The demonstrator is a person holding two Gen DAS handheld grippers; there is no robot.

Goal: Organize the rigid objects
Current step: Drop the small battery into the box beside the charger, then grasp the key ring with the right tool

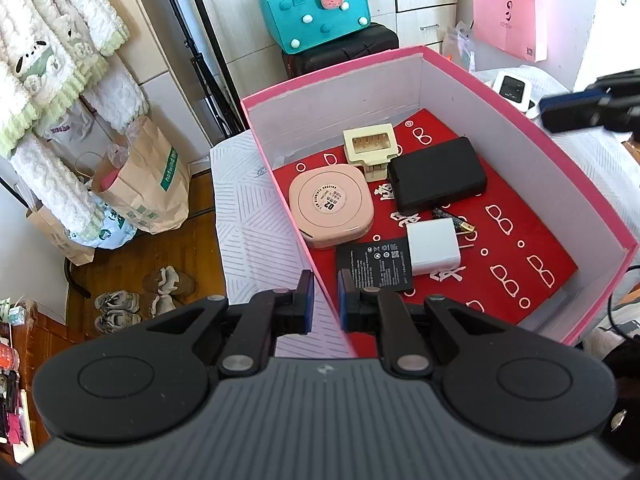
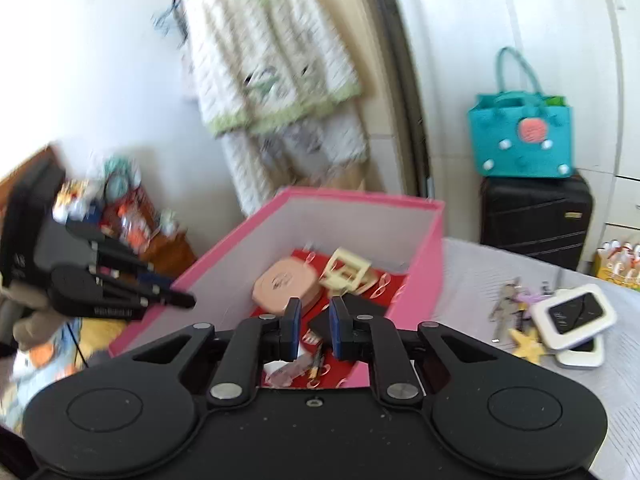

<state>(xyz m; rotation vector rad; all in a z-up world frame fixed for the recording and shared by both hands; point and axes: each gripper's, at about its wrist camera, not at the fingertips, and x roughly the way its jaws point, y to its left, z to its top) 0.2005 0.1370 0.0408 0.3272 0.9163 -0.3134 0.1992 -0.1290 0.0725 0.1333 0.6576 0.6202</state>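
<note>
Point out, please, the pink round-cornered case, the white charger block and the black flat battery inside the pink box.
pink round-cornered case (image 1: 331, 205), left wrist view, middle of lid.
white charger block (image 1: 433, 245), left wrist view, top face.
black flat battery (image 1: 374, 265), left wrist view, printed label.

- We see bright daylight throughout; the pink bag (image 1: 510, 20) at upper right glares, washed out.
- We find the left view sharp, the right smeared by motion blur.
- Fisheye bends our edges.
</note>
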